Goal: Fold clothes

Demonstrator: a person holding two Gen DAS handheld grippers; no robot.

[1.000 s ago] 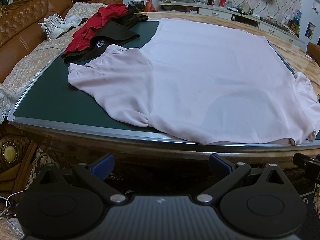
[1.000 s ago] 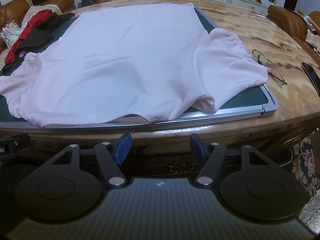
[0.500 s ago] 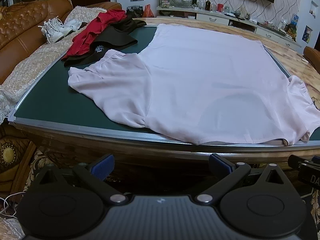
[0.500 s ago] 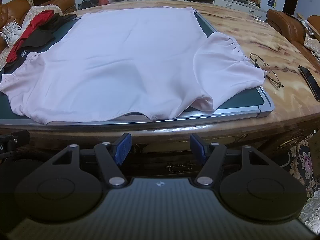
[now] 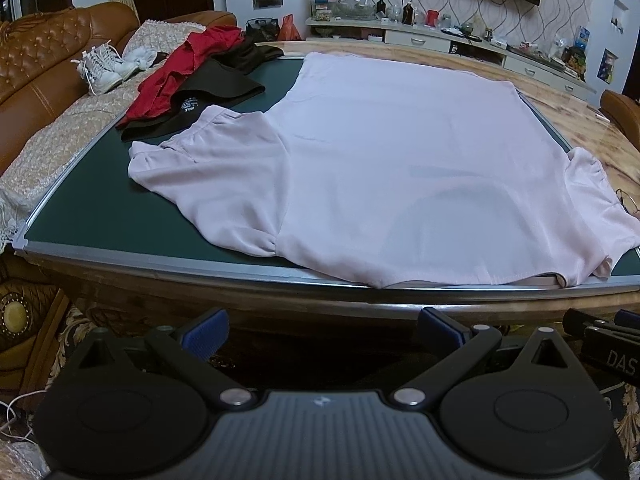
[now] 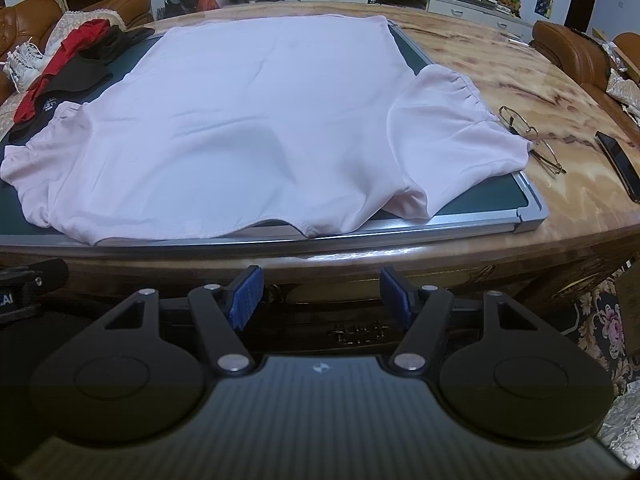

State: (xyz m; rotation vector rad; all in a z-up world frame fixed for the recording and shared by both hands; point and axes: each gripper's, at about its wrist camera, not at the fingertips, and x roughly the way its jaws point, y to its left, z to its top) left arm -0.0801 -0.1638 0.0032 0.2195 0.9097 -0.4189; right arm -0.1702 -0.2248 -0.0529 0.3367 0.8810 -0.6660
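Note:
A pale pink short-sleeved top [image 5: 400, 168] lies spread flat on a dark green mat [image 5: 92, 204], its neckline at the near edge; it also shows in the right wrist view [image 6: 248, 120]. Its left sleeve [image 5: 200, 164] and right sleeve [image 6: 448, 128] lie spread out to the sides. My left gripper [image 5: 320, 332] is open and empty, held below and in front of the table edge. My right gripper [image 6: 322, 296] is open and empty, also below the near edge, facing the neckline.
A red garment [image 5: 180, 68] and a black garment [image 5: 208, 96] lie piled at the mat's far left. Glasses [image 6: 532, 140] and a phone [image 6: 620, 160] lie on the marble table [image 6: 500, 60] to the right. A sofa with white shoes [image 5: 102, 68] stands left.
Both grippers have drawn back and dropped slightly from the table, so the mat looks farther and higher. The clothes have not moved. Both grippers stay open.

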